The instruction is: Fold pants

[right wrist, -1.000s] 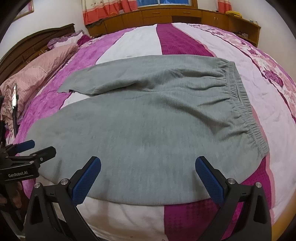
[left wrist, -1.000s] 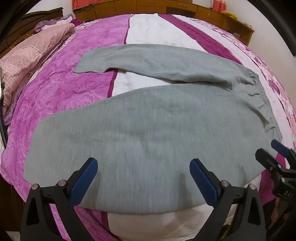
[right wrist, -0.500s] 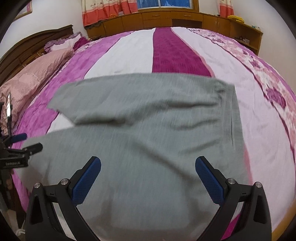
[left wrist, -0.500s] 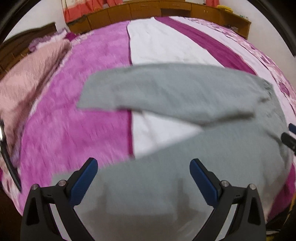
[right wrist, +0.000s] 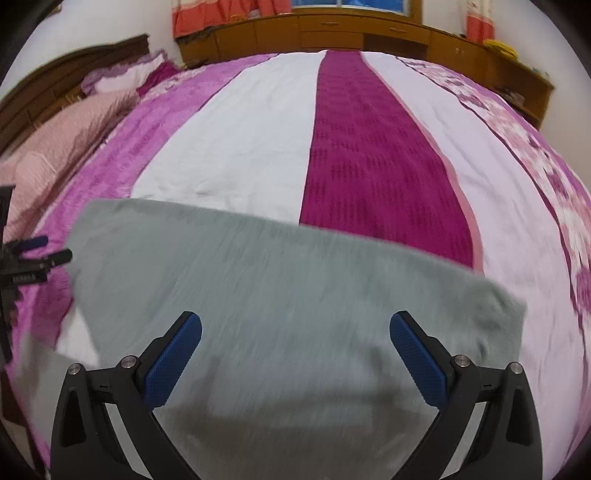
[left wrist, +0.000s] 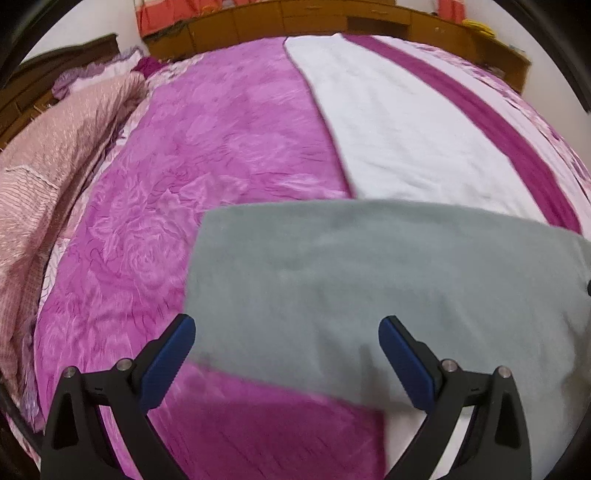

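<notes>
Left hand-held gripper [left wrist: 286,350]: black frame, blue ribbed pads, jaws spread wide, nothing between them. Grey fleece sweatpants [left wrist: 369,295] lie flat on the bed just ahead of the fingertips; the cloth's left edge runs past the left pad [left wrist: 168,363], and the right pad [left wrist: 404,363] sits over grey fabric. Whether the pads touch the cloth I can't tell, as the frame is motion-blurred.

Right hand-held gripper [right wrist: 293,356]: same build, jaws equally wide apart, holding nothing. Sweatpants fill the space between and ahead of both pads here, with the far edge running diagonally from upper left to lower right. The bunched right end of the garment [right wrist: 495,317] lies just right of the right pad. Fabric is heavily blurred, so finer detail is unreadable.

The left gripper also shows at the far left edge of the right wrist view, jaws apart, just off the pants' left end.

Under everything is a striped bedspread [right wrist: 369,166] in magenta, white and pink floral bands. A pink quilted blanket [left wrist: 48,177] is heaped far left of the left gripper, a dark wooden headboard [right wrist: 66,81] beyond it, and wooden cabinets [right wrist: 332,33] run along the far wall.
</notes>
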`<state>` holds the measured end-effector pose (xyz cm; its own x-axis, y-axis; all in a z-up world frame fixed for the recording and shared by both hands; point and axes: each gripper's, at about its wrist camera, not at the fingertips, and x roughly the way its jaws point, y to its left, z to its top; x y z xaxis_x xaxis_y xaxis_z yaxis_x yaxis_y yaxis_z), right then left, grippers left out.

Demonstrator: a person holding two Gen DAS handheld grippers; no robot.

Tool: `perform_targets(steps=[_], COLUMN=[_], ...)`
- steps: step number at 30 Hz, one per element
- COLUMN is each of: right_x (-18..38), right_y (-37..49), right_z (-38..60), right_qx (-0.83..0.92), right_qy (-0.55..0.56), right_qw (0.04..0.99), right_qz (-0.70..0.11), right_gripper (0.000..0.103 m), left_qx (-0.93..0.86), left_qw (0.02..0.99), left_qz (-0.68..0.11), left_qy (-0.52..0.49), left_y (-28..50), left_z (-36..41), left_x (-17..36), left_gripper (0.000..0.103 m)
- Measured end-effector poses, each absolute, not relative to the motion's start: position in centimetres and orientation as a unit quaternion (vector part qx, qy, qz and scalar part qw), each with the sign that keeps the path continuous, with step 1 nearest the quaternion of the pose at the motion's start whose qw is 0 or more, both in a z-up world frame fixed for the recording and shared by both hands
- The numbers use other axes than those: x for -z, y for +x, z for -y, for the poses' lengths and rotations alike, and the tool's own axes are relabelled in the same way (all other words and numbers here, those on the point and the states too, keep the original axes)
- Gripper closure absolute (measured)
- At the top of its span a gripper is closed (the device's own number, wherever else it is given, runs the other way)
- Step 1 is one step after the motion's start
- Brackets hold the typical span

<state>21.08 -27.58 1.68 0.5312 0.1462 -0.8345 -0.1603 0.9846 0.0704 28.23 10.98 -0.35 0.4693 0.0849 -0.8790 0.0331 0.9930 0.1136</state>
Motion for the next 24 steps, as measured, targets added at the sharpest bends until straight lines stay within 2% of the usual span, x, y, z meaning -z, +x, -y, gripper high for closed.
perform_targets(steps=[10, 14, 21, 23, 24], right_x=[1.3, 4.4, 5.1, 5.0, 4.9], right_y=[27.4, 28.7, 29.0, 29.1, 28.9], right_z=[25.8, 25.3, 25.4, 25.4, 25.4], right_qx=[-0.095, -0.093, -0.109, -0.109, -0.109], right_qy=[-0.062, -0.067, -0.065, -0.066, -0.069], right_qw=[0.869, 0.853, 0.86, 0.86, 0.861], right_qz=[-0.481, -0.509, -0.494, -0.495, -0.493], right_gripper=[0.004, 0.004, 0.004, 0.005, 0.009], left_qx=[-0.032, -0.011, -0.015, -0.014, -0.011], left_qw=[0.839, 0.856, 0.86, 0.867, 0.873], left_qz=[-0.543, -0.515, -0.509, -0.499, -0.488], left_qy=[0.002, -0.047, -0.028, -0.016, -0.008], left_y=[34.5, 34.1, 34.0, 33.3, 33.0], left_z=[-17.1, -18.7, -18.3, -17.6, -17.1], left_x=[5.2, 6.8, 6.8, 6.4, 6.1], left_gripper=[0.0, 0.0, 0.001, 0.01, 0.025])
